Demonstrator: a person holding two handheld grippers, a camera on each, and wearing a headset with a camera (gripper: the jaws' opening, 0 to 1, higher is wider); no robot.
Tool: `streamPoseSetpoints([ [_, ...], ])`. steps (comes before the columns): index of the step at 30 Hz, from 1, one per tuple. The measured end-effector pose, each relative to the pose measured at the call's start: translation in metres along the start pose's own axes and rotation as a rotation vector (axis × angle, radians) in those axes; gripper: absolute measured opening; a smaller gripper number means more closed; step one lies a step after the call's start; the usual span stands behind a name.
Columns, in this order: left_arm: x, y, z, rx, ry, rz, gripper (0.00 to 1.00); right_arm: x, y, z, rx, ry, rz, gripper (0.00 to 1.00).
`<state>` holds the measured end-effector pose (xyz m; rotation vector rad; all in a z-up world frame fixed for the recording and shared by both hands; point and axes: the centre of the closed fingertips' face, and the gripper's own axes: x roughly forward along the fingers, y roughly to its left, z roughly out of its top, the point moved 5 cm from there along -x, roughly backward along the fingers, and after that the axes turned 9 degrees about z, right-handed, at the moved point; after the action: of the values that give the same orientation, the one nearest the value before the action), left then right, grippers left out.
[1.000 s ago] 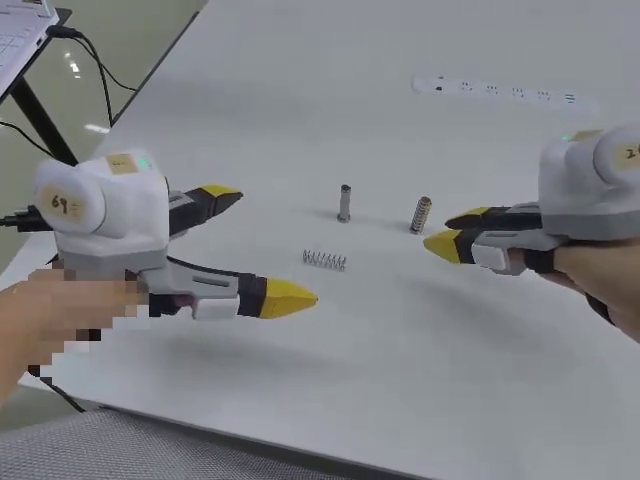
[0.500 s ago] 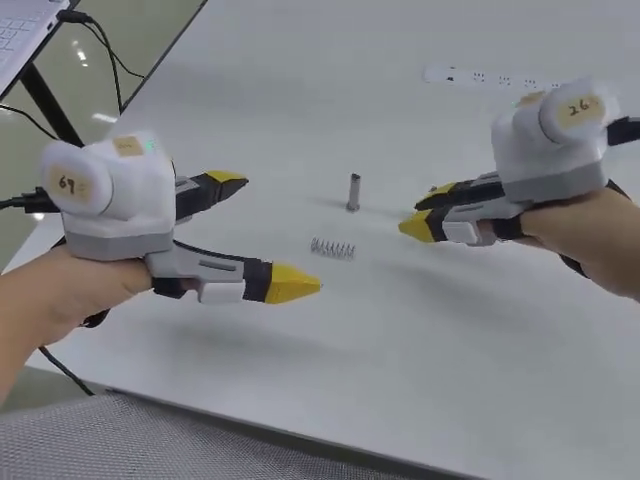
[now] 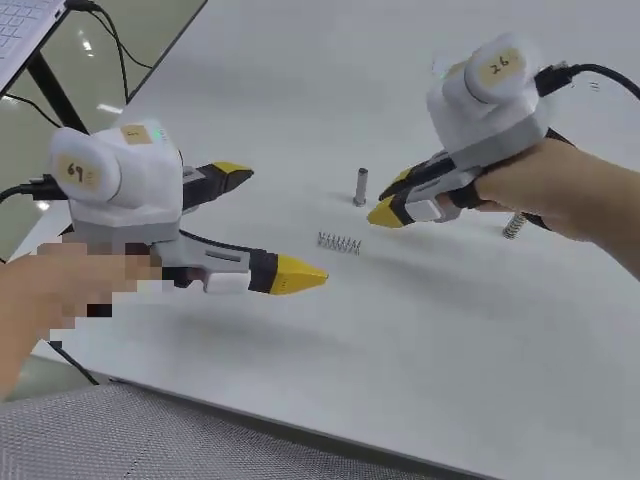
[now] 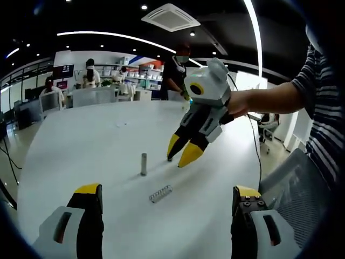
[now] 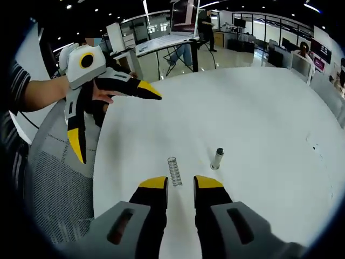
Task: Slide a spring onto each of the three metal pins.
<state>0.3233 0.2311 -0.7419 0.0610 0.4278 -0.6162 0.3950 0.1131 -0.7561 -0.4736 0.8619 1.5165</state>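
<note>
We are holding the left gripper low over the near left part of the white counter. Its yellow-tipped jaws are standing wide apart with nothing between them. We are holding the right gripper farther back, tilted down toward the counter. Its jaws are leaving only a narrow gap and are gripping nothing.

The loose spring is lying on its side on the counter between the two grippers. In the right gripper view it is sitting just ahead of that gripper's tips. A bare metal pin is standing upright just behind the spring, near the right gripper's tips but apart from them.

Another spring is peeking out below the right hand. It is tilted and partly hidden, so we are not able to tell whether it is sitting on a pin.

In the left gripper view we are seeing the loose spring and the pin framed between our own spread jaws, with the right gripper hanging just beyond them.
</note>
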Motion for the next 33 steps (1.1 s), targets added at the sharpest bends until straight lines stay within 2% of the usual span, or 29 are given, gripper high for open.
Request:
streamPoseSetpoints([
  [13, -0.001, 0.001, -0.004, -0.006, 0.002, 0.005, 0.98, 0.031, 0.001, 0.001, -0.125, 0.194, 0.017, 0.15],
  [21, -0.003, 0.003, -0.007, 0.004, 0.017, 0.008, 0.98, 0.048, 0.003, -0.002, -0.177, 0.270, 0.024, 0.14],
  [26, -0.004, 0.005, -0.007, 0.001, 0.015, 0.010, 0.98, 0.058, -0.001, -0.009, -0.188, 0.307, 0.028, 0.13],
  [28, -0.005, 0.006, -0.007, 0.001, 0.013, 0.013, 0.98, 0.064, -0.008, -0.011, -0.185, 0.319, 0.031, 0.13],
  [33, -0.008, 0.008, -0.008, -0.003, 0.014, 0.018, 0.98, 0.067, -0.007, -0.017, -0.182, 0.346, 0.023, 0.12],
])
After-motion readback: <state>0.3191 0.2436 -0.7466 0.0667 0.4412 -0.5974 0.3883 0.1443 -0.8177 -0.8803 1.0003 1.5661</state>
